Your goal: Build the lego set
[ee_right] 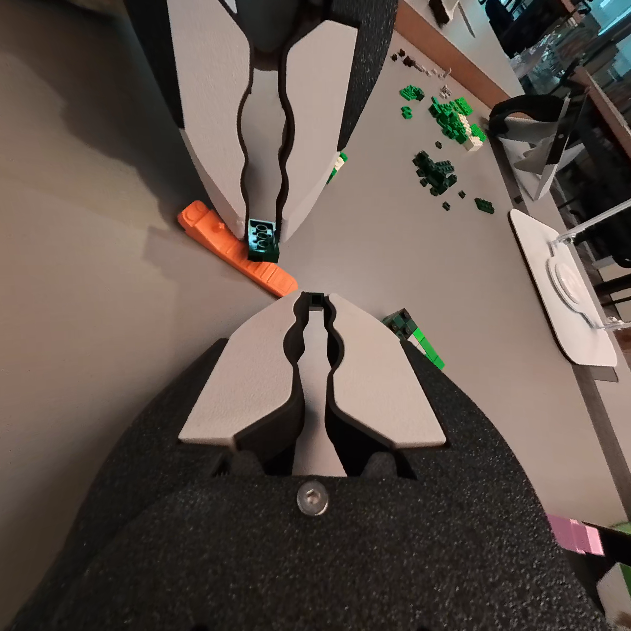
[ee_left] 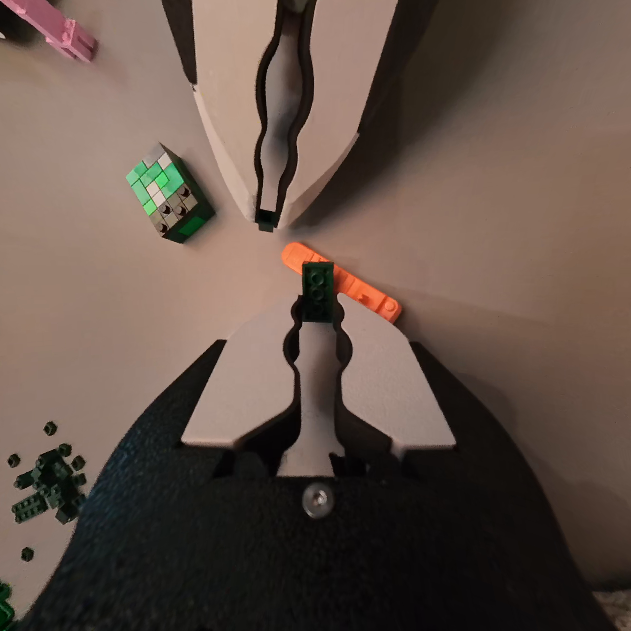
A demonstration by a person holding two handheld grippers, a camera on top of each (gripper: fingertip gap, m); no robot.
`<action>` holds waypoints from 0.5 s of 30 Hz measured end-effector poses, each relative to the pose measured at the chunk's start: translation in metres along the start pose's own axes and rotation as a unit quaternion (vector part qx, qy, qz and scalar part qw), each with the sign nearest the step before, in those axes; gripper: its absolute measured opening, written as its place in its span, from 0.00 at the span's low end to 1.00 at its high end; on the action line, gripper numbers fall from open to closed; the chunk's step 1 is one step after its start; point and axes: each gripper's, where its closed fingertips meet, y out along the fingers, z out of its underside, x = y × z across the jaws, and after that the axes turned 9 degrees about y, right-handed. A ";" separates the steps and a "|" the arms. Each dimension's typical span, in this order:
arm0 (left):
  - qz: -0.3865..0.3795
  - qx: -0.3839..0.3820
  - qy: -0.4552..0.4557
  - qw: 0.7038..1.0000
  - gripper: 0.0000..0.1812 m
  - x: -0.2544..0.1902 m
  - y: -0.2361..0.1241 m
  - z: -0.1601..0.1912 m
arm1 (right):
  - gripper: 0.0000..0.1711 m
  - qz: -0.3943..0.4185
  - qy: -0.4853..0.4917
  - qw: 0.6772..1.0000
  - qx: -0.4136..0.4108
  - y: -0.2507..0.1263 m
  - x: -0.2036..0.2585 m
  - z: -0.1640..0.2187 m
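My left gripper point(ee_left: 317, 312) is shut on a dark green brick point(ee_left: 317, 290), which sticks out past the fingertips with its hollow underside showing. My right gripper point(ee_right: 314, 296) is shut on a small dark green one-stud brick point(ee_right: 314, 301). The two grippers face each other tip to tip, a short gap apart, above the grey table. An orange brick separator point(ee_left: 358, 290) lies on the table under the left gripper's brick. A partly built block point(ee_left: 169, 194) of green, white and grey tiles lies to the side; it also shows in the right wrist view point(ee_right: 415, 336).
Loose dark green bricks point(ee_right: 433, 174) and a pile of bright green and white bricks point(ee_right: 450, 119) lie farther along the table point(ee_right: 375, 239). A white stand base point(ee_right: 560, 290) sits near the table's edge. A pink piece point(ee_left: 65, 34) lies at the far corner. Tip to tip, the grippers are about 5 centimeters apart. The partly built block point(ee_left: 169, 194) sits 6 centimeters or so from the ends of my right fingers.
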 end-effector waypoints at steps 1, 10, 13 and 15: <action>-0.001 -0.002 -0.002 1.000 0.09 0.000 0.000 -0.001 | 0.05 -0.001 0.000 1.000 0.001 0.000 0.000 0.000; 0.001 -0.007 -0.012 1.000 0.13 0.001 0.000 -0.001 | 0.05 -0.003 -0.002 1.000 0.004 0.001 0.001 0.001; -0.001 -0.006 -0.013 1.000 0.13 0.002 -0.001 0.000 | 0.05 -0.004 -0.002 1.000 0.004 0.001 0.001 0.001; -0.005 -0.008 -0.019 1.000 0.13 0.005 -0.003 0.002 | 0.05 -0.004 -0.003 1.000 0.004 0.001 0.001 0.001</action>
